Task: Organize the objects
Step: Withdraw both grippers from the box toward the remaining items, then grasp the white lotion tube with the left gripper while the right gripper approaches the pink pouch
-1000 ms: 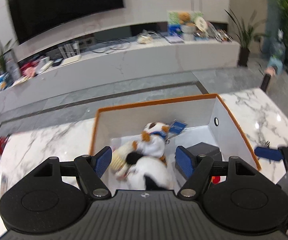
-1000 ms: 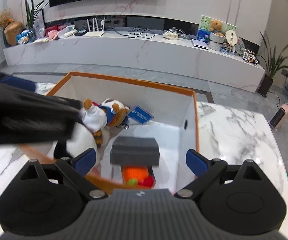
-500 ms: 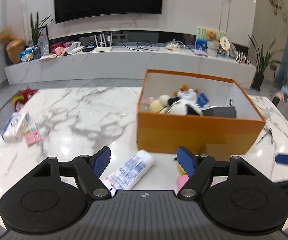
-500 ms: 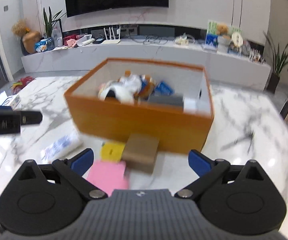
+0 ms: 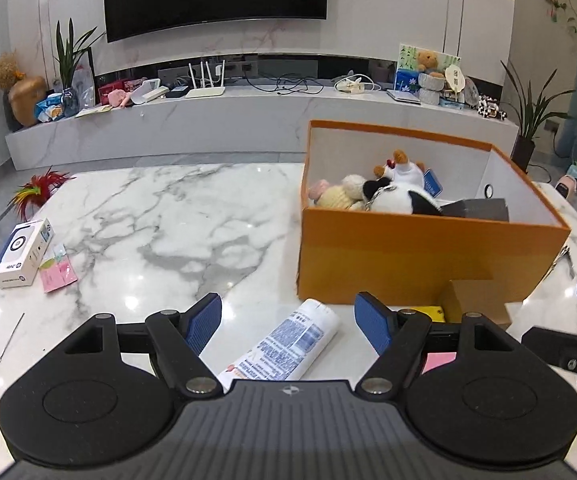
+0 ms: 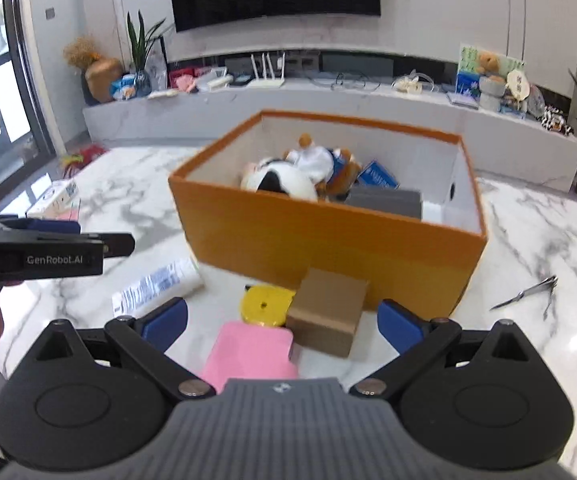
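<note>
Two grippers hang over the marble table (image 5: 168,220), both with fingers spread and nothing between them. The left gripper (image 5: 287,322) sits above a white tube (image 5: 288,344); the right gripper (image 6: 282,322) above a pink pad (image 6: 248,354), a yellow disc (image 6: 266,302) and a brown box (image 6: 328,310). Just behind stands the orange box (image 5: 408,256), holding plush toys (image 5: 388,194) and what looks like a grey case (image 5: 480,209)

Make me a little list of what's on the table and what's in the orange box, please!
box: orange box, open top
inside: plush toys, grey block
in front of box: white tube, yellow round thing, brown carton, pink pad
table's left edge: white packet
left tool: open, empty
right tool: open, empty
</note>
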